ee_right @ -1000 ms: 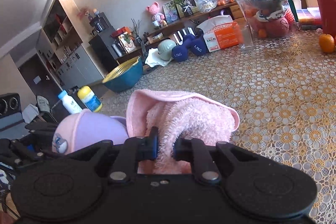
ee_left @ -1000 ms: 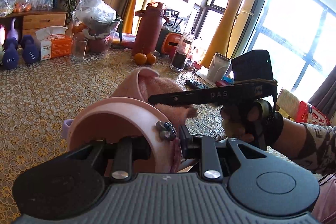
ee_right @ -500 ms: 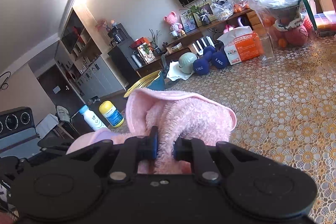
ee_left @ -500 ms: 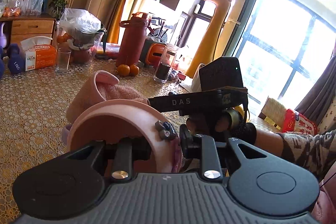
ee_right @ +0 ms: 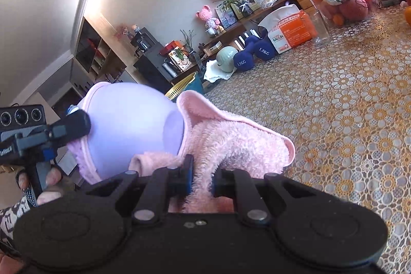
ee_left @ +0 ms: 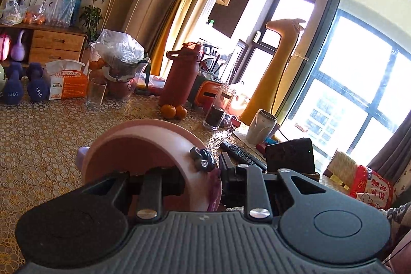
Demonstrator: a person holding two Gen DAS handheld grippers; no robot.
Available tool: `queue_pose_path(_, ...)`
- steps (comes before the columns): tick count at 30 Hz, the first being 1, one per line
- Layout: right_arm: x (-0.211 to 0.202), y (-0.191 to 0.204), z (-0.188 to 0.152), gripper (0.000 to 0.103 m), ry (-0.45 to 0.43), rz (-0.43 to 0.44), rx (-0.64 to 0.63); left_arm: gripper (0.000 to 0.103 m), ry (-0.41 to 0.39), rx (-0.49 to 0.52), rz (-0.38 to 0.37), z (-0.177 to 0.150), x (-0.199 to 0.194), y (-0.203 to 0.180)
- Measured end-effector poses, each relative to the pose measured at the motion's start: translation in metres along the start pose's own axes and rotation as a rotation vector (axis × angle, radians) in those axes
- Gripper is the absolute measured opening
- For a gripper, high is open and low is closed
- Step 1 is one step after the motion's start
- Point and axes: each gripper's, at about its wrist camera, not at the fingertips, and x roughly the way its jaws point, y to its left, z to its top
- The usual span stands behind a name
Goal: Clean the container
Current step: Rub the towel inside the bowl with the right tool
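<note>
A container (ee_left: 143,145), pink inside and lilac outside, is held tilted above the table, its opening facing the left wrist camera. My left gripper (ee_left: 203,173) is shut on its rim. From the right wrist view the container (ee_right: 128,125) shows its lilac outside, with the left gripper (ee_right: 77,123) clamped at its edge. My right gripper (ee_right: 203,176) is shut on a fluffy pink towel (ee_right: 231,143), which lies against the container's outer wall. The towel is hidden in the left wrist view, where only the right tool's black housing (ee_left: 290,156) shows.
The table has a gold lace cloth (ee_right: 346,107). At its far side stand a red bottle (ee_left: 179,78), oranges (ee_left: 173,111), a glass jar (ee_left: 218,107), a drinking glass (ee_left: 95,93), a tissue box (ee_left: 68,84) and dumbbells (ee_right: 253,54). A remote (ee_left: 241,156) and a white cup (ee_left: 262,129) lie to the right.
The towel has left the left wrist view and the right tool has dropped lower right. In the right wrist view the container has risen, showing more of its lilac outside beside the towel.
</note>
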Motion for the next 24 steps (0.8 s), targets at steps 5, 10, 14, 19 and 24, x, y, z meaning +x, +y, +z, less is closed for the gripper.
queue_pose_path(5, -0.020, -0.011, 0.007, 0.012, -0.078, -0.025, 0.042, 0.025, 0.020, -0.001, 0.009, -0.006, 0.003, 0.001)
queue_pose_path(10, -0.017, -0.009, 0.018, 0.012, -0.105, -0.003, 0.048, 0.025, 0.013, -0.006, 0.007, -0.007, 0.011, -0.001)
queue_pose_path(14, -0.005, -0.008, 0.013, 0.012, -0.075, -0.009, 0.048, 0.024, 0.006, -0.015, 0.021, -0.005, 0.013, 0.003)
queue_pose_path(19, -0.001, -0.006, 0.004, 0.012, -0.040, -0.026, 0.037, 0.024, 0.015, -0.018, 0.057, -0.002, 0.020, 0.012)
queue_pose_path(24, -0.005, -0.002, -0.006, 0.012, -0.020, -0.033, 0.022, 0.024, 0.025, -0.042, 0.097, -0.002, 0.027, 0.023)
